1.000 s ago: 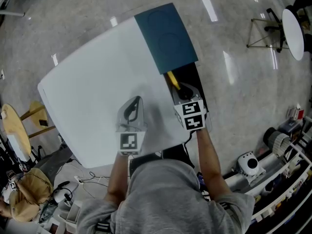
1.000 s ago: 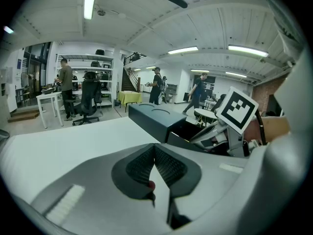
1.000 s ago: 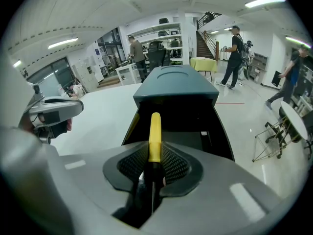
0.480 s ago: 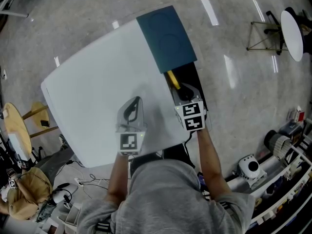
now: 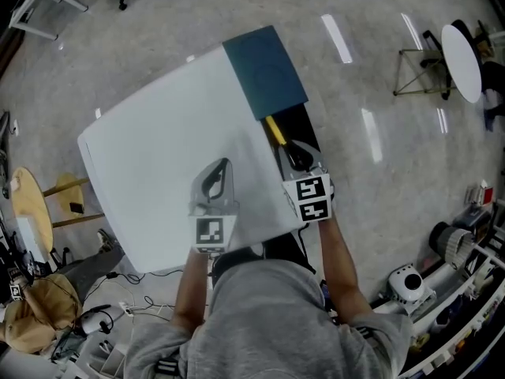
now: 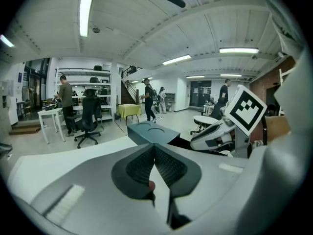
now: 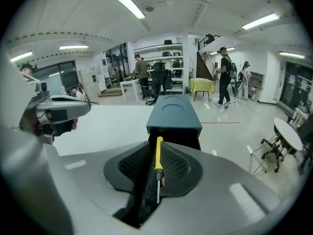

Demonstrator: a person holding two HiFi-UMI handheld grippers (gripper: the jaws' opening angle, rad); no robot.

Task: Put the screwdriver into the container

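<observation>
The screwdriver (image 5: 274, 129) has a yellow handle and a thin metal shaft. It lies lengthwise between my right gripper's (image 5: 300, 156) pads, handle pointing away from me, shaft toward the camera (image 7: 158, 153). The right gripper (image 7: 155, 151) has its jaws closing on it, and it hangs over the open black container (image 5: 306, 126) at the table's right edge. A teal lid (image 5: 264, 71) covers the container's far half (image 7: 173, 114). My left gripper (image 5: 219, 166) hovers over the white table (image 5: 150, 164), shut, with nothing between its pads (image 6: 154, 148).
A small round white table (image 5: 462, 54) and a folding stand (image 5: 422, 58) are on the floor at the right. A wooden stool (image 5: 24, 212) is at the left. Machines and cables crowd the lower corners. People and office chairs are far behind the table.
The head view has drifted a little, so the table sits lower in it. Both grippers keep their places over the table, and the screwdriver stays between the right jaws.
</observation>
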